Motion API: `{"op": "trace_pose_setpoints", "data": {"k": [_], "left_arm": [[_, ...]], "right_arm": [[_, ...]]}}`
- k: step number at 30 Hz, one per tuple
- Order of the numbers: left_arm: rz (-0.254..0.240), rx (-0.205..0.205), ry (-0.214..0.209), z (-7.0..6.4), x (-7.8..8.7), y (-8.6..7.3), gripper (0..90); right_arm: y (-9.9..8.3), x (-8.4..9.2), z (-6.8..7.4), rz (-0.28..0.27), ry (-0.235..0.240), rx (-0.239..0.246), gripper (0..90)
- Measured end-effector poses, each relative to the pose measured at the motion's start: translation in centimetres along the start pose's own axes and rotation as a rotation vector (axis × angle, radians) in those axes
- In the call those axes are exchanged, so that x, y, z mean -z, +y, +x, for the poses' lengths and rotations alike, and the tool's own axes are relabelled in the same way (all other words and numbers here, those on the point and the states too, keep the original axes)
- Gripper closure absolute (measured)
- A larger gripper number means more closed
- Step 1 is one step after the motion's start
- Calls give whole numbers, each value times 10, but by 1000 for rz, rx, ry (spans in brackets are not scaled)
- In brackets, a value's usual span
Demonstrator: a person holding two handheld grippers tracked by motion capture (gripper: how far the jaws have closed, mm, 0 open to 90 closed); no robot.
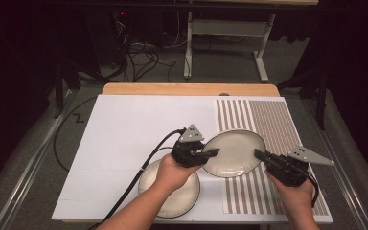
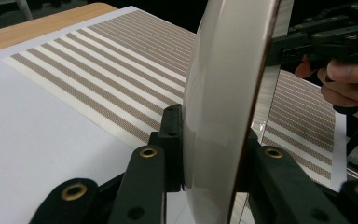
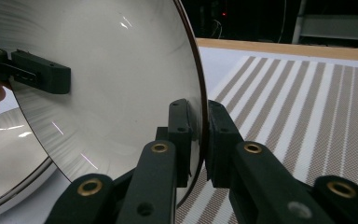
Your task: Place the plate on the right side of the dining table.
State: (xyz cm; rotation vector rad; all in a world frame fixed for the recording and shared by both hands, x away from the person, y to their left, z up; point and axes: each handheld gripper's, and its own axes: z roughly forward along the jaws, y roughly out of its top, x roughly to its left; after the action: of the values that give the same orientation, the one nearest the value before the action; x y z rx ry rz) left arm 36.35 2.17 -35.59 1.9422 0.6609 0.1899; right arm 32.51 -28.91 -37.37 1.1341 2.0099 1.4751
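Note:
A white plate with a dark rim (image 1: 234,152) hangs above the table, held by both grippers at opposite edges. My left gripper (image 1: 212,153) is shut on its left rim, and my right gripper (image 1: 258,154) is shut on its right rim. In the left gripper view the plate (image 2: 223,93) stands edge-on, with the left gripper (image 2: 213,140) clamped on it and the right gripper (image 2: 317,44) beyond. The right gripper view has the plate's face (image 3: 112,70) with the right gripper (image 3: 199,116) pinching the rim; the left gripper (image 3: 37,72) grips the far edge.
A second white plate (image 1: 182,196) lies on the white sheet (image 1: 134,129) under the left hand, also visible as the second plate (image 3: 9,154). A striped placemat (image 1: 268,124) covers the table's right side. Cables trail off the front left.

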Motion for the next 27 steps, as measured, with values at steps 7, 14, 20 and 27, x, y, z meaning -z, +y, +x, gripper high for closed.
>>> {"op": "trace_pose_setpoints", "data": {"k": [7,14,20,27], "left_arm": [[36,-13,-6,-1,-23,11,713],[65,-36,-15,-4,-44,19,707],[86,-40,-11,-7,-60,25,693],[106,-27,-12,-7,-79,32,673]], "right_arm": [[-3,9,-12,-3,-50,-10,853],[-7,19,-26,-4,-83,-23,853],[-10,24,-37,-12,-116,-40,853],[-11,31,-46,-18,-156,-45,856]]}}
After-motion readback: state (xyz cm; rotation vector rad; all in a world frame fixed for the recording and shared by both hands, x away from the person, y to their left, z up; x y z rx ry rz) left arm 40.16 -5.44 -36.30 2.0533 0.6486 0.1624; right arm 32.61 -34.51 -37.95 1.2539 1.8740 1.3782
